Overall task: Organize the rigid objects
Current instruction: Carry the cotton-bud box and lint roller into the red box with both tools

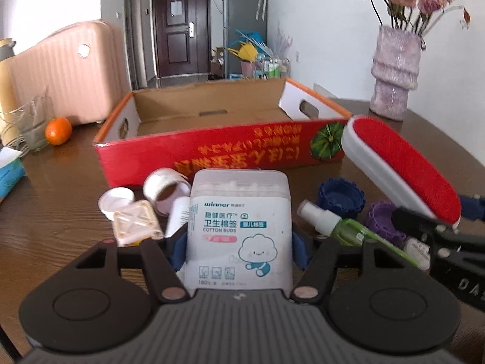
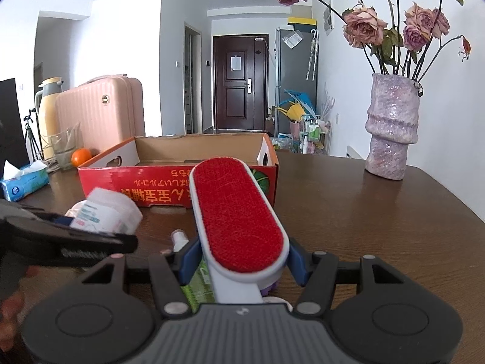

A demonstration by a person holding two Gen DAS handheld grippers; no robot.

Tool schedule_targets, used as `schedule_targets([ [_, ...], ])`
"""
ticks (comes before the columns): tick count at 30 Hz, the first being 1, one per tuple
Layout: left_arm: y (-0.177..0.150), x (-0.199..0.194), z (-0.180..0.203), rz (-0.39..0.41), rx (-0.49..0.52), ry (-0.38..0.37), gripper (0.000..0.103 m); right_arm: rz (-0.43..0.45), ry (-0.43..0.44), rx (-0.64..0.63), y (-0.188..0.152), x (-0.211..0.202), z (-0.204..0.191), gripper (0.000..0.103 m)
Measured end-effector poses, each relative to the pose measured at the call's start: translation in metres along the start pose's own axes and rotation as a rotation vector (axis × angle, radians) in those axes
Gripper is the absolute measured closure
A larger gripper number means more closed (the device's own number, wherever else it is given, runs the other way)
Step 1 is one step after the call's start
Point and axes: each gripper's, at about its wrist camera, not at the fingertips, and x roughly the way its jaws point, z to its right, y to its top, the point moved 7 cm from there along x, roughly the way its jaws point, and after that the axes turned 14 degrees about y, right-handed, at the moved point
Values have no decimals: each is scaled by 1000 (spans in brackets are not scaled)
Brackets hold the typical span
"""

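Two items are held above the brown table (image 2: 363, 212), before the open red cardboard box (image 1: 212, 154): the lint brush (image 2: 239, 215) is clamped by the right gripper (image 2: 239, 261), the cotton-bud box (image 1: 239, 230) by the left gripper (image 1: 239, 248); apparently both are lifted.

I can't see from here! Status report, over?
Left gripper clamps cotton bud box. Right gripper clamps lint brush. Cardboard box ahead, open. Nothing blocking.
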Motion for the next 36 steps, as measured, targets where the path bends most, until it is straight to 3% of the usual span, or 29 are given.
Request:
schedule_targets([
  [20,33,-61,-58,152,-101,7,37,107,31,-37,39,-16,-56,44],
  [36,69,-45,-75,170,-154,13,37,146,27,-66,76,8,-66,44],
])
